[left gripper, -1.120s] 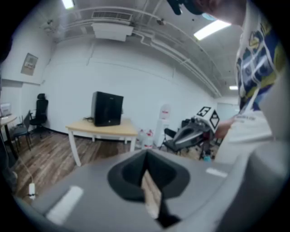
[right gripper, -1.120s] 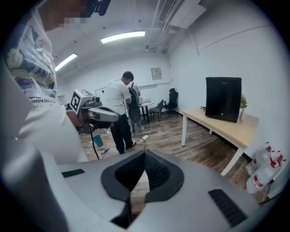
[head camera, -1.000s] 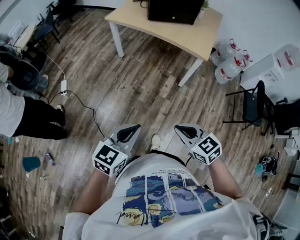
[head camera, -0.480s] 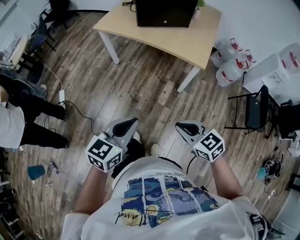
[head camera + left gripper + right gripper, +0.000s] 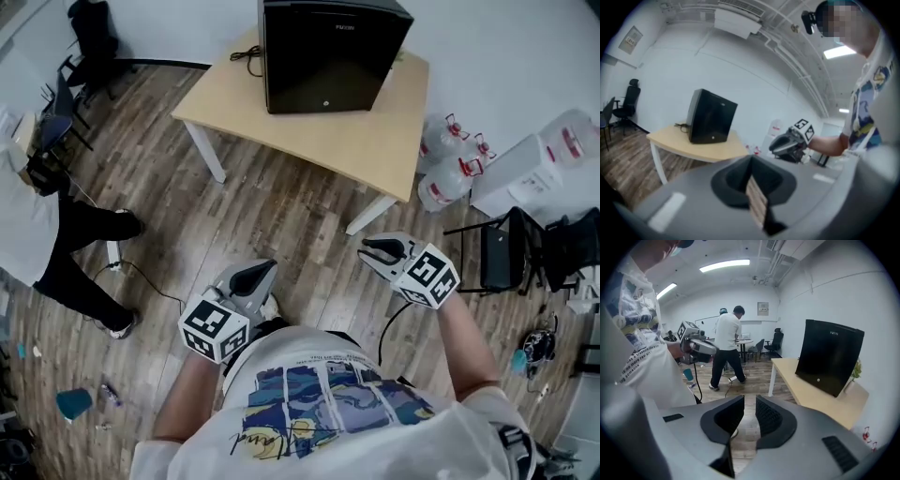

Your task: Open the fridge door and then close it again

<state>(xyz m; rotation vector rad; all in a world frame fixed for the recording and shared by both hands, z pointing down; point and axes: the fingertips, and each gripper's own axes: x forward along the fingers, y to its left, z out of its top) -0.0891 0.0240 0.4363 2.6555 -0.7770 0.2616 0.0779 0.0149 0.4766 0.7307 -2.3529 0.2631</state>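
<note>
A black mini fridge (image 5: 328,56) stands on a light wooden table (image 5: 375,131) at the top of the head view, with its door closed. Both grippers hang over the wooden floor in front of my body, well short of the table. My left gripper (image 5: 261,270) has its jaws together and holds nothing. Level with it on the right, my right gripper (image 5: 367,251) shows a narrow gap between its jaws, also empty. The left gripper view has the fridge (image 5: 710,117) far off, past its own jaws (image 5: 751,161). In the right gripper view the fridge (image 5: 829,362) is at the right.
A person (image 5: 56,253) stands at the left, near a cable (image 5: 141,272) on the floor. Water jugs (image 5: 450,155) and a black folding chair (image 5: 506,244) are to the right of the table. A blue cup (image 5: 73,403) lies at the lower left.
The head view has tipped up and forward, so the whole fridge now shows and the table is nearer. My right gripper has risen slightly. The person at the left has shifted.
</note>
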